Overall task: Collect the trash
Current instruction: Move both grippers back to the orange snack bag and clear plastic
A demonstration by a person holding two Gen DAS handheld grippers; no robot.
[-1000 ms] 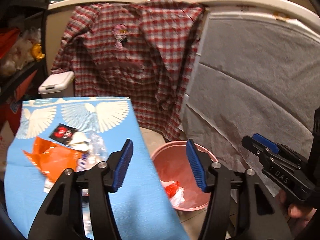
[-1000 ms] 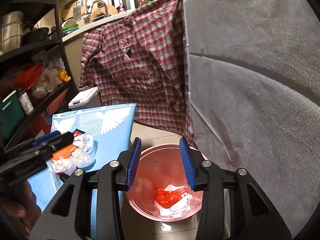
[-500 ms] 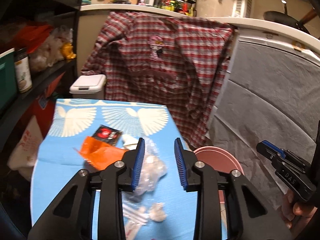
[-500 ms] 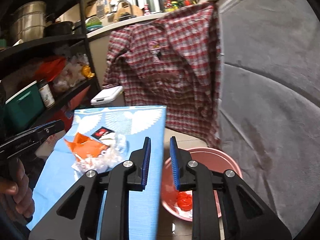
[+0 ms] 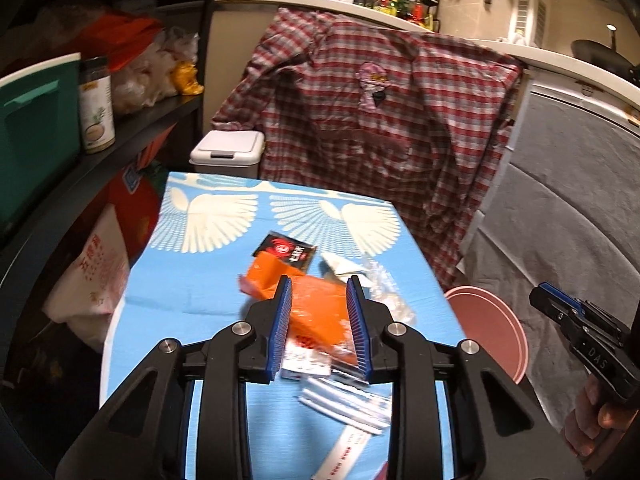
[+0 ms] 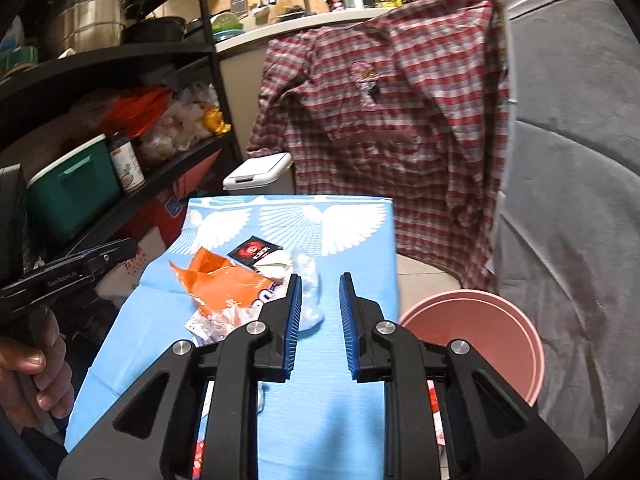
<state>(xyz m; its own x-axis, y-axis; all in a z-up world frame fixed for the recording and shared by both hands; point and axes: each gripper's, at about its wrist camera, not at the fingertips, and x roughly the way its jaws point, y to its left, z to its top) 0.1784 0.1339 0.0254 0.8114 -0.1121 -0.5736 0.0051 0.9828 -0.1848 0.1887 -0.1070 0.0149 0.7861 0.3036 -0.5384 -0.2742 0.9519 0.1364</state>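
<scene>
Dim warm indoor light, perhaps overhead; fisheye-bent, dark-vignetted, slightly blurred edges.

Both wrist cams close, share table (image 5: 208,304).

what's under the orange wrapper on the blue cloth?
Orange wrapper overlaps a black-red packet at its far end and a white printed packet at its near end. Anything beneath its middle is covered.
</scene>
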